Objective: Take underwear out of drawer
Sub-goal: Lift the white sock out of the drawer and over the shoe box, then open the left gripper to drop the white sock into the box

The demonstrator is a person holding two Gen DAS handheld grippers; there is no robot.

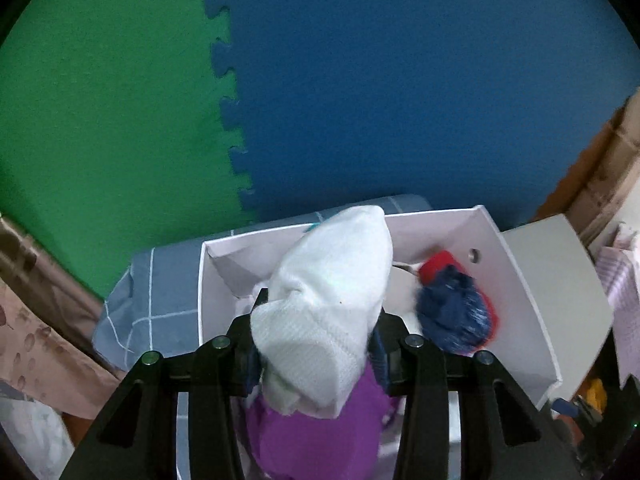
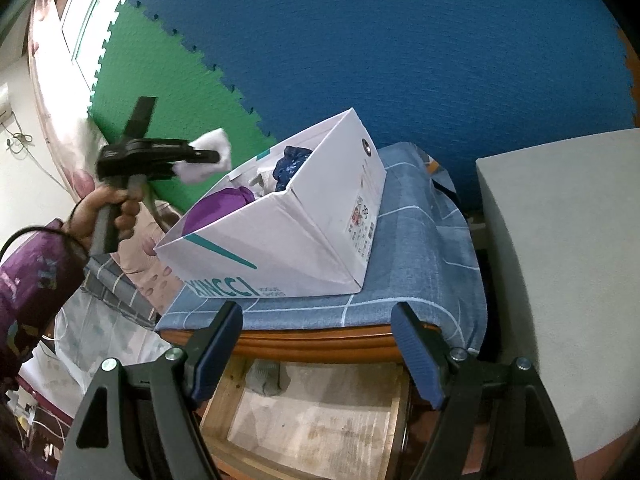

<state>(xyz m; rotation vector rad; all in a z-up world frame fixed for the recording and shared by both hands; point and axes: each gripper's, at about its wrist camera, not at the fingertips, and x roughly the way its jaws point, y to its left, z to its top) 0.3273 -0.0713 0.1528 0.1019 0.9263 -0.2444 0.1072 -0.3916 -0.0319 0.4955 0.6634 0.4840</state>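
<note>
My left gripper (image 1: 316, 332) is shut on a white piece of underwear (image 1: 328, 292) and holds it over the white cardboard box (image 1: 520, 280). The right wrist view shows that gripper (image 2: 200, 160) with the white underwear (image 2: 210, 156) at the box's left end (image 2: 280, 236). In the box lie a purple garment (image 1: 316, 432) and a blue and red one (image 1: 456, 316). My right gripper (image 2: 316, 344) is open and empty above the open wooden drawer (image 2: 312, 424), where a grey garment (image 2: 266, 378) lies at the back.
The box stands on a blue checked cloth (image 2: 420, 248) over a wooden cabinet top. A grey block (image 2: 560, 280) is to the right. A green and blue foam mat wall (image 2: 360, 40) is behind. Floral fabric (image 1: 40, 340) lies to the left.
</note>
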